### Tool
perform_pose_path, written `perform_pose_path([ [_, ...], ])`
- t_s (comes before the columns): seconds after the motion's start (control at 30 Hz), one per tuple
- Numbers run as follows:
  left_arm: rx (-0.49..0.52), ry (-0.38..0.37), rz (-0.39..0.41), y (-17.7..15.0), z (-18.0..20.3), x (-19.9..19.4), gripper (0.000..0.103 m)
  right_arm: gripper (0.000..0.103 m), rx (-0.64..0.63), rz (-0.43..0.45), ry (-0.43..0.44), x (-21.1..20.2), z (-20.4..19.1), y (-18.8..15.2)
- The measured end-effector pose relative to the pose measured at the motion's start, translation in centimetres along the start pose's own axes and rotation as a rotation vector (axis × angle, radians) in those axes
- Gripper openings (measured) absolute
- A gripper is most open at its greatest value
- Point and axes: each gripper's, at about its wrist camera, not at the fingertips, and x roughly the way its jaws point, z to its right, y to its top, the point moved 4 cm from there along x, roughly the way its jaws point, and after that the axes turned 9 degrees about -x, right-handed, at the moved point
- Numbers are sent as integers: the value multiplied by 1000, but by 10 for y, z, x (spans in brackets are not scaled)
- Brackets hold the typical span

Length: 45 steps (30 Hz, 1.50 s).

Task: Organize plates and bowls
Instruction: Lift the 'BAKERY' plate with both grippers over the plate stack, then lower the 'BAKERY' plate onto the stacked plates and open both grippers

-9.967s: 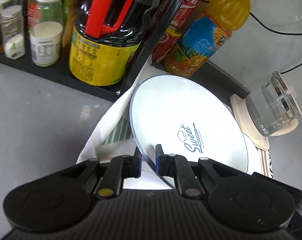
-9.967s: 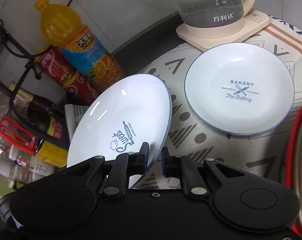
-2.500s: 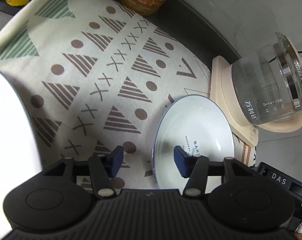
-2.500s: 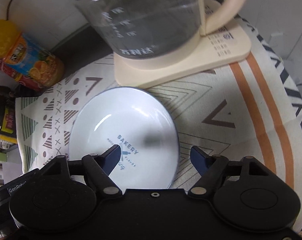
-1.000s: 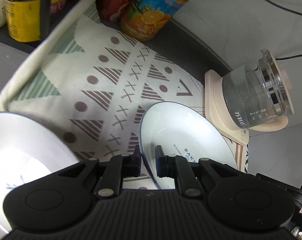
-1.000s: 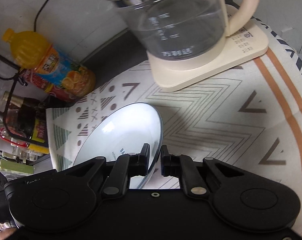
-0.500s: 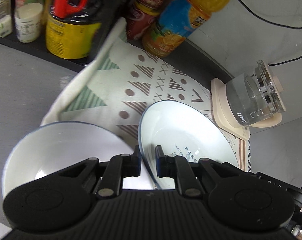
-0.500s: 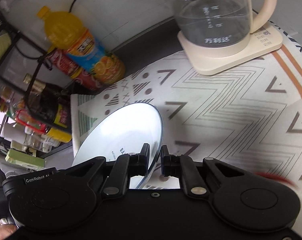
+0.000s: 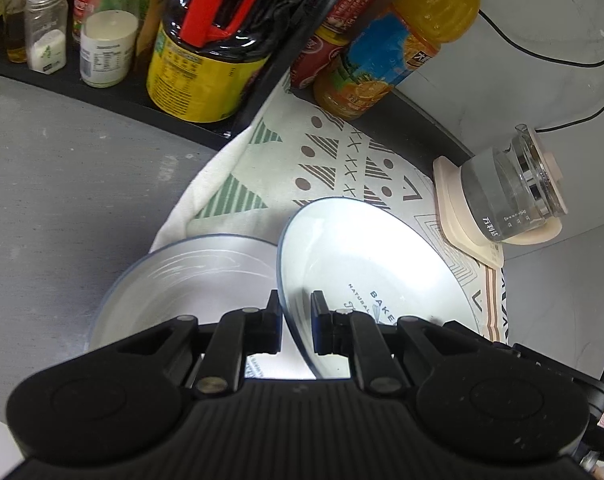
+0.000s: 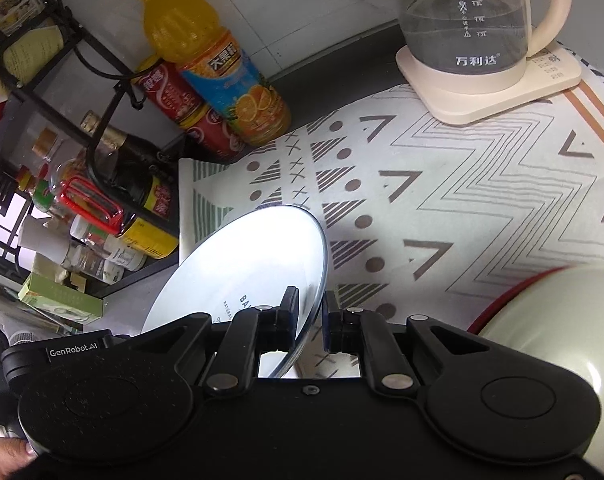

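A white "Bakery" plate (image 9: 365, 264) with a blue rim is held tilted in the air between both grippers. My left gripper (image 9: 296, 322) is shut on its near rim. My right gripper (image 10: 309, 320) is shut on the opposite rim of the same plate (image 10: 246, 264). Below and left of it in the left wrist view lies a second white plate (image 9: 190, 280), half on the patterned cloth (image 9: 333, 160) and half on the grey counter.
A glass kettle (image 10: 465, 28) on a cream base stands at the cloth's far right. An orange juice bottle (image 10: 214, 64), red cans and a rack of sauce bottles (image 9: 206, 60) line the back. A cream, red-rimmed vessel (image 10: 549, 304) sits at the right.
Both grippers shut on the Bakery plate's rims, lifted it off the cloth and carried it left. It now hangs beside the second plate, nearer the bottle rack.
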Motion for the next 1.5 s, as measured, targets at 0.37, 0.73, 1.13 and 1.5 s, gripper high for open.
perform_pose_path([
  [0.37, 8, -5, -14, -3, -26, -11, 12, 12, -8, 8, -6, 1, -22, -24],
  [0.73, 1, -8, -37, -11, -48, -16, 12, 12, -13, -11, -26, 4, -36, -48],
  [1.13, -18, -3, -78, -22, -70, -9, 12, 12, -41, -51, -66, 9, -45, -71],
  [1.5, -47, 18, -130, -31, -85, 3, 12, 10, -66, -61, -121, 14, -52, -81],
])
